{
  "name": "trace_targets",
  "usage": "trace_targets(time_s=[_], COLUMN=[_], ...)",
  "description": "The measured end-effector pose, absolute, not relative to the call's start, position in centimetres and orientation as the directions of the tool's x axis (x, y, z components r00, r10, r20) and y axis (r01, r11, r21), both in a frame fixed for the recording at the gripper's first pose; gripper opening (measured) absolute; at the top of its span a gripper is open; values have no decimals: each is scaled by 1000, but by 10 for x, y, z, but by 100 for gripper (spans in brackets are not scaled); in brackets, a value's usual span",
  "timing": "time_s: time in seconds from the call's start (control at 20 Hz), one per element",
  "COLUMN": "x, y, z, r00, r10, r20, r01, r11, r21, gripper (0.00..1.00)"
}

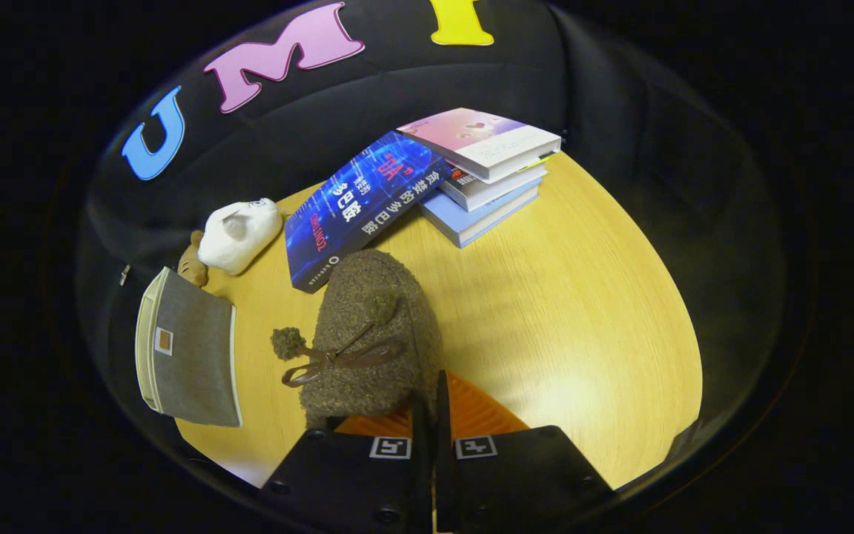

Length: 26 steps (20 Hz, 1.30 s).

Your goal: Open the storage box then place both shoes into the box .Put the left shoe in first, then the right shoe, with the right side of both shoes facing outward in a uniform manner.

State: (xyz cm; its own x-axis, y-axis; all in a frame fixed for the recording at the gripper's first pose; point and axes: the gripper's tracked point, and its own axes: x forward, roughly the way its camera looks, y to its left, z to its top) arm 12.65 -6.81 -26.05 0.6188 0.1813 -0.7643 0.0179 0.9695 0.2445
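Jaws nearly closed, pinching shoe [371, 334] by its rear edge; we judge thin grip may slip en route to box [190, 352].

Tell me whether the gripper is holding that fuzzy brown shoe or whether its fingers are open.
Holding it, apparently: the gripper has its fingers nearly together, pinching the back edge of the fuzzy brown shoe above the wooden table.

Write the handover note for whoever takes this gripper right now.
Gripper: fingers closed together on the edge of the brown fuzzy shoe, which seems to be held above the wooden table.
Storage box: grey, off to the shoe's left, by the white plush toy; I cannot tell whether it is open.
Books lie beyond the shoe.
Left: put this shoe in the box, then the other shoe, right sides outward.
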Motion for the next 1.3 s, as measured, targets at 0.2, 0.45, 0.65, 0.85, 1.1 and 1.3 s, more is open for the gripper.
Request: trace_targets(time_s=[0.2, 0.45, 0.65, 0.85, 1.1, 1.3], x=[114, 91, 80, 73, 77, 90], y=[-38, 16, 75, 146, 223, 272], z=[-228, -185, -159, -133, -110, -107], r00=[631, 627, 623, 608, 592, 599], r10=[181, 213, 267, 356, 434, 444], r20=[-754, -749, -735, -710, -680, -667], r01=[39, 7, -55, -128, -189, -219], r11=[964, 960, 953, 926, 894, 891], r21=[264, 279, 299, 355, 407, 397], gripper=[7, 7, 7, 7, 7, 7])
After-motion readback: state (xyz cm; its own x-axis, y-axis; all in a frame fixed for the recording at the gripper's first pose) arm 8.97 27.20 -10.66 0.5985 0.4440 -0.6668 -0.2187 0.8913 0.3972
